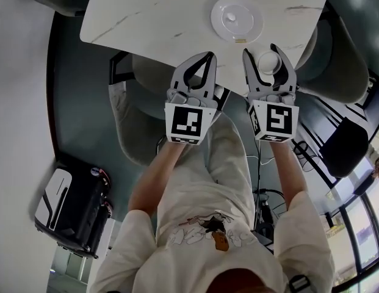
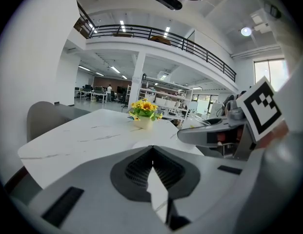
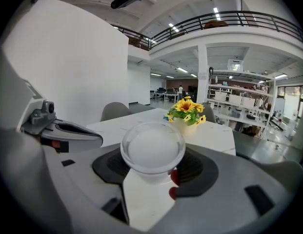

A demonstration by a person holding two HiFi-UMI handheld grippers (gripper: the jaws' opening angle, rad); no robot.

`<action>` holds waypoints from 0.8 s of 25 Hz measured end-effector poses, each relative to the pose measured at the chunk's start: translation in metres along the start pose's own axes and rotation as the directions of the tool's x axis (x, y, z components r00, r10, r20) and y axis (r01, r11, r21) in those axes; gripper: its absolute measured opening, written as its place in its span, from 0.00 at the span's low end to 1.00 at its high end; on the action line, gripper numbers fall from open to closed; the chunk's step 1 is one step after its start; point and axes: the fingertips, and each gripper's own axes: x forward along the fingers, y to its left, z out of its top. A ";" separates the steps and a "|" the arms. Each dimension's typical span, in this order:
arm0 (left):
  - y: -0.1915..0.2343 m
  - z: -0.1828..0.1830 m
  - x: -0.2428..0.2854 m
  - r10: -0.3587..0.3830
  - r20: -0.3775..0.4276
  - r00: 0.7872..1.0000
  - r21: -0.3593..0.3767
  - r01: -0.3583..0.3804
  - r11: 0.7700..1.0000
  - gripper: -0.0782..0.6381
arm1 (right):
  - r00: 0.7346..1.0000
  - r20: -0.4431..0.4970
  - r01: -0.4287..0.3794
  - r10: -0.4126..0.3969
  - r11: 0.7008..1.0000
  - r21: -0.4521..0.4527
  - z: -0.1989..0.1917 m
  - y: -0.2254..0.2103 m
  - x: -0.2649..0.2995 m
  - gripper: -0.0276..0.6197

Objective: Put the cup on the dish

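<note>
Head view looks steeply down on a white marbled worktop (image 1: 165,11) with grey chairs around it; one chair (image 1: 140,127) is tucked under its near edge and another (image 1: 335,54) stands at its right end. A person in light clothes sits at that near edge, forearms reaching forward, a gripper in each hand. On the floor to the left stands a black case (image 1: 73,209).

The left gripper (image 1: 207,55) hovers over the worktop's near edge. Its jaws are drawn together until the tips meet, with nothing between them; the left gripper view shows the same, the two dark pads closing to a point above the white surface.

The right gripper (image 1: 260,49) is just beside it, apart from it. Its jaws stand narrowly apart and are closed on the cup (image 1: 268,62), a small white one that sits upright between the pads, its round mouth facing up. The right gripper view shows the pads against both sides of it. The cup is over the worktop's near edge.

The dish (image 1: 226,11), round and white, lies flat on the worktop beyond the right gripper, near it and clear of the cup.

A small pot of yellow flowers (image 2: 144,113) stands farther along the worktop.
</note>
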 end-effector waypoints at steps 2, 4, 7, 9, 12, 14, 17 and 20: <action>0.004 -0.001 0.006 0.000 0.002 1.000 0.000 0.000 1.000 0.11 | 1.000 -0.002 0.002 -0.002 1.000 -0.006 -0.002 -0.003 0.005 0.44; 0.007 -0.003 0.010 0.001 0.002 1.000 0.005 -0.001 1.000 0.11 | 1.000 -0.005 0.008 -0.008 1.000 -0.006 -0.003 -0.006 0.010 0.44; 0.013 -0.008 0.015 0.008 -0.001 1.000 0.010 -0.008 1.000 0.11 | 1.000 -0.009 0.015 -0.015 1.000 0.009 -0.003 -0.011 0.016 0.44; 0.016 -0.013 0.018 0.011 -0.006 1.000 0.004 -0.011 1.000 0.11 | 1.000 -0.011 0.011 -0.011 1.000 0.013 -0.004 -0.013 0.020 0.44; 0.022 -0.020 0.023 0.021 -0.013 1.000 -0.001 -0.021 1.000 0.11 | 1.000 -0.017 0.001 -0.001 1.000 -0.005 -0.007 -0.016 0.029 0.44; 0.027 -0.022 0.026 0.028 -0.013 1.000 0.005 -0.028 1.000 0.11 | 1.000 -0.019 -0.003 0.003 1.000 -0.018 -0.009 -0.017 0.036 0.44; 0.033 -0.025 0.030 0.033 -0.012 0.999 0.008 -0.033 0.999 0.11 | 1.000 -0.028 -0.006 0.006 1.000 -0.016 -0.015 -0.019 0.045 0.44; 0.039 -0.029 0.034 0.041 -0.011 0.999 0.014 -0.040 0.999 0.11 | 0.999 -0.042 -0.003 0.003 1.000 -0.005 -0.023 -0.021 0.053 0.44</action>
